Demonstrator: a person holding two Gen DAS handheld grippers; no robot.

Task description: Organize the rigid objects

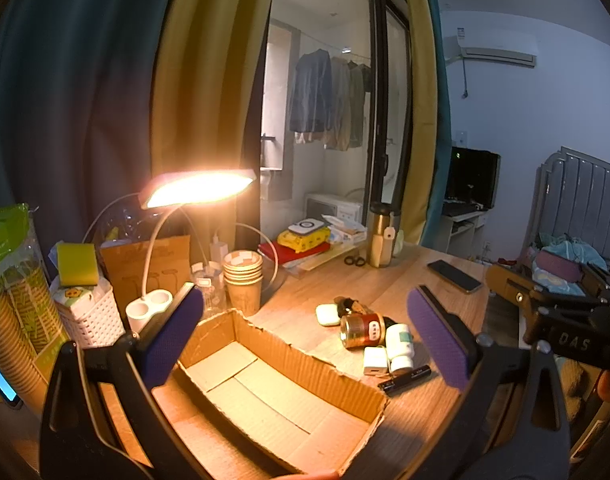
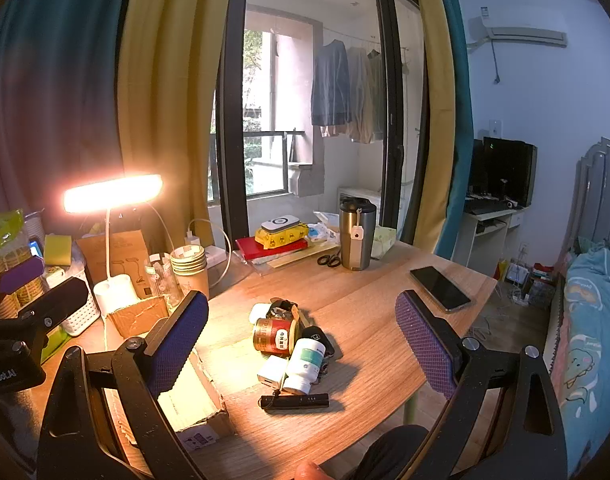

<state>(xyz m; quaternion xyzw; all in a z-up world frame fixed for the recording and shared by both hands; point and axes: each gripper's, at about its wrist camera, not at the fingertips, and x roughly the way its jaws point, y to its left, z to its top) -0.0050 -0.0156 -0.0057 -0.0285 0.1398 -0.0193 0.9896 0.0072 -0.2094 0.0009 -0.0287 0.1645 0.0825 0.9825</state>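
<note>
An open, empty cardboard box (image 1: 265,392) lies on the wooden table, its corner also in the right wrist view (image 2: 193,404). Beside it sits a pile of small items: a red-gold tin can (image 1: 363,330) (image 2: 274,334), a white pill bottle (image 1: 399,346) (image 2: 305,366), a white charger cube (image 1: 375,361) (image 2: 272,374), a black stick-like device (image 1: 405,380) (image 2: 295,402), a white earbud case (image 1: 327,315) (image 2: 258,312) and a black car key (image 2: 319,338). My left gripper (image 1: 305,340) is open above the box. My right gripper (image 2: 301,344) is open above the pile.
A lit desk lamp (image 1: 197,188), stacked paper cups (image 1: 243,276), a white basket (image 1: 91,320), a steel tumbler (image 2: 356,236), scissors (image 2: 329,260), a phone (image 2: 441,288) and books with a yellow box (image 2: 281,240) stand around the table. A bed (image 2: 589,320) is to the right.
</note>
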